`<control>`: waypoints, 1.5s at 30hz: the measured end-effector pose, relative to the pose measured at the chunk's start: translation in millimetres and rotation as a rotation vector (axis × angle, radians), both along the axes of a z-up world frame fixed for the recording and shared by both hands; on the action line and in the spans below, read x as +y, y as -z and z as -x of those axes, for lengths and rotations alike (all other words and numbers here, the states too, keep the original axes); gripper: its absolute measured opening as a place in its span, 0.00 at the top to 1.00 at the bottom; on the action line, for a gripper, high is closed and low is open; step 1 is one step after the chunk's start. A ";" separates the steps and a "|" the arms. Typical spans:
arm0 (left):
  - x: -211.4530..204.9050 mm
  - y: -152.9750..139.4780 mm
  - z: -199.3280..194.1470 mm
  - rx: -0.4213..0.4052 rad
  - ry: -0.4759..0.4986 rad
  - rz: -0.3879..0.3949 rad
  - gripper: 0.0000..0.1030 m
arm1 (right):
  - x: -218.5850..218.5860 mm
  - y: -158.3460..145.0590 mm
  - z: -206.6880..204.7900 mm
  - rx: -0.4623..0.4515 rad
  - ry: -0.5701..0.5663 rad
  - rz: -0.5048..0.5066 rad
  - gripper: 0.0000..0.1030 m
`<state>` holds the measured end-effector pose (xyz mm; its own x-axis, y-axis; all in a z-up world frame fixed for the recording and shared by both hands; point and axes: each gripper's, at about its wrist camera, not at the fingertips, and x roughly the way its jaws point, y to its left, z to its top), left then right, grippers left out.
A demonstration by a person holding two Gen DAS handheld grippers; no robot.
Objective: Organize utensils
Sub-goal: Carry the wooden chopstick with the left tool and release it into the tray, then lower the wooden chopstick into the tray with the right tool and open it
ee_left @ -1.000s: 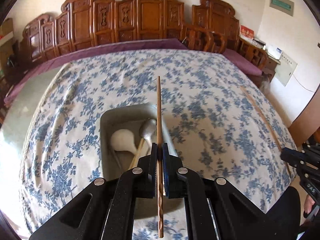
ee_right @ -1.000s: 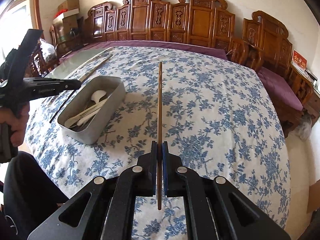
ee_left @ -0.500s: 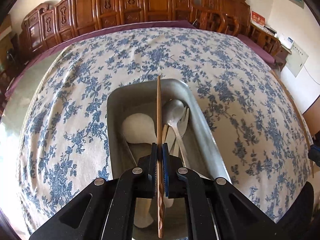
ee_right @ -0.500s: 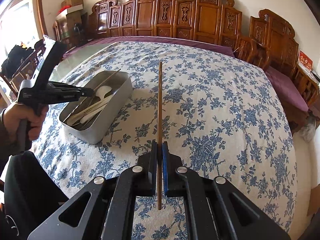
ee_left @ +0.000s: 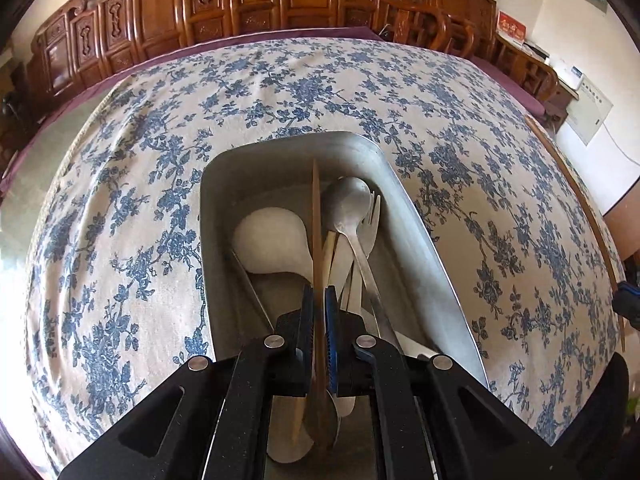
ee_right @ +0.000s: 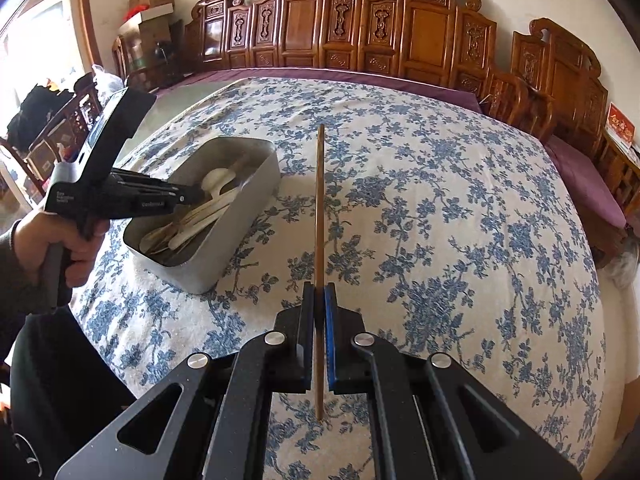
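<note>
My left gripper (ee_left: 319,293) is shut on a brown wooden chopstick (ee_left: 316,216) and hangs low inside a grey metal tin (ee_left: 416,236). The chopstick's tip points toward the tin's far wall. In the tin lie a white ladle-like spoon (ee_left: 272,240), a metal spoon (ee_left: 347,204), a fork (ee_left: 371,220) and pale flat utensils. My right gripper (ee_right: 319,292) is shut on a second wooden chopstick (ee_right: 319,200), held above the flowered cloth to the right of the tin (ee_right: 240,216). The left gripper (ee_right: 188,199) shows there reaching into the tin, held by a hand (ee_right: 36,236).
The round table wears a white cloth with blue flowers (ee_right: 440,220). Carved wooden chairs (ee_right: 360,24) ring its far side. The other chopstick shows as a thin stick at the right edge (ee_left: 576,196) of the left wrist view. Boxes and bags (ee_right: 148,4) stand at far left.
My left gripper has sunk with its chopstick from above the tin down into it. My right gripper has drifted a little nearer the tin, chopstick still clamped.
</note>
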<state>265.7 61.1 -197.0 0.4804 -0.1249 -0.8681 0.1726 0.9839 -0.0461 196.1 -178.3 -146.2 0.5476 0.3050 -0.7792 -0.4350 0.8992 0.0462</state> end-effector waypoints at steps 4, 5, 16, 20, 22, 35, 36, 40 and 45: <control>3.9 -6.7 4.6 -0.009 -0.008 0.019 0.80 | 11.3 -0.3 -3.2 -0.001 -0.008 -0.005 0.94; 5.5 -10.7 6.9 -0.021 -0.011 0.022 0.78 | 15.8 -0.6 -4.1 0.000 -0.013 -0.008 0.94; 42.5 -56.6 28.9 -0.136 -0.051 0.026 0.72 | 67.4 -1.0 -18.8 0.014 -0.071 -0.035 0.94; 59.9 -64.6 34.9 -0.154 -0.065 0.023 0.72 | 89.1 2.7 -26.1 0.025 -0.090 -0.037 0.94; 67.5 -65.6 37.9 -0.159 -0.074 0.022 0.72 | 99.9 4.5 -30.6 0.031 -0.097 -0.036 0.94; 95.7 -61.1 45.4 -0.156 -0.104 0.017 0.72 | 142.7 23.1 -54.7 0.079 -0.117 -0.024 0.94; 96.8 -59.6 45.5 -0.154 -0.106 0.018 0.72 | 144.8 25.0 -55.4 0.081 -0.118 -0.020 0.94; 98.9 -55.3 45.9 -0.146 -0.106 0.016 0.72 | 153.9 33.5 -58.3 0.101 -0.123 -0.011 0.94; 101.0 -51.6 46.3 -0.140 -0.107 0.013 0.72 | 160.5 45.0 -60.2 0.121 -0.122 0.004 0.94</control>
